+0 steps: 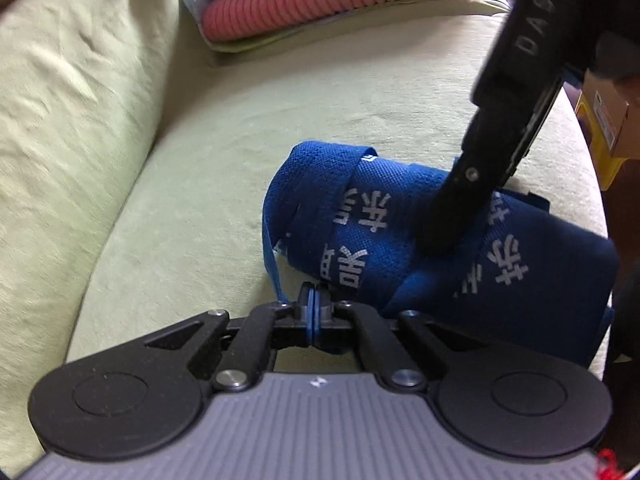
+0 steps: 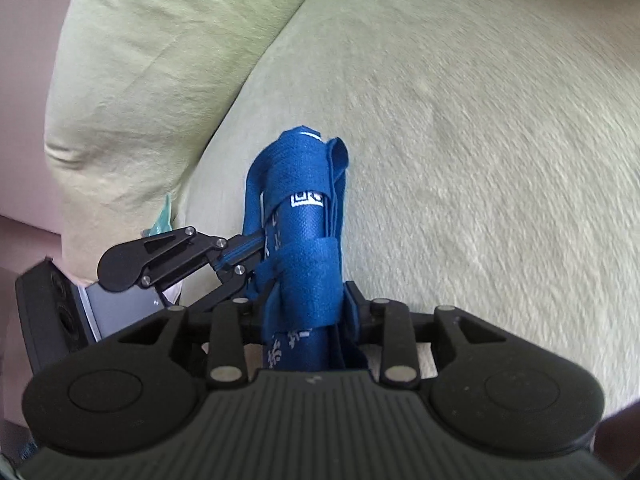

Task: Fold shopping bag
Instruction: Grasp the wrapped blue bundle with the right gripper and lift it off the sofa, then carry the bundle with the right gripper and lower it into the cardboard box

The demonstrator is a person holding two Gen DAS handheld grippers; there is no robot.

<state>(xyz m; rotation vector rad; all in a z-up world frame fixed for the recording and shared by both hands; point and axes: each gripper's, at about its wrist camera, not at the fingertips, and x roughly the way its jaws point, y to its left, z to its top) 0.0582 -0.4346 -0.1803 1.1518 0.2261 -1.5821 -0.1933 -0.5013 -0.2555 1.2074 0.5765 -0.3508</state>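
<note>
Pale-green sofa seat [image 1: 360, 92] supports the rolled blue woven shopping bag [image 1: 372, 240]. My right gripper [image 2: 308, 304] clamps the roll; my left gripper [image 1: 314, 292], at nine o'clock of it, pinches the blue strap [image 1: 272, 268]. Next, I judge: wrap the strap round.

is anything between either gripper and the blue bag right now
Nothing visible. The rolled bag lies on the green cushion, already in both grippers: the right gripper straddles the roll, and the left gripper is shut on the bag's strap beside it.
</note>
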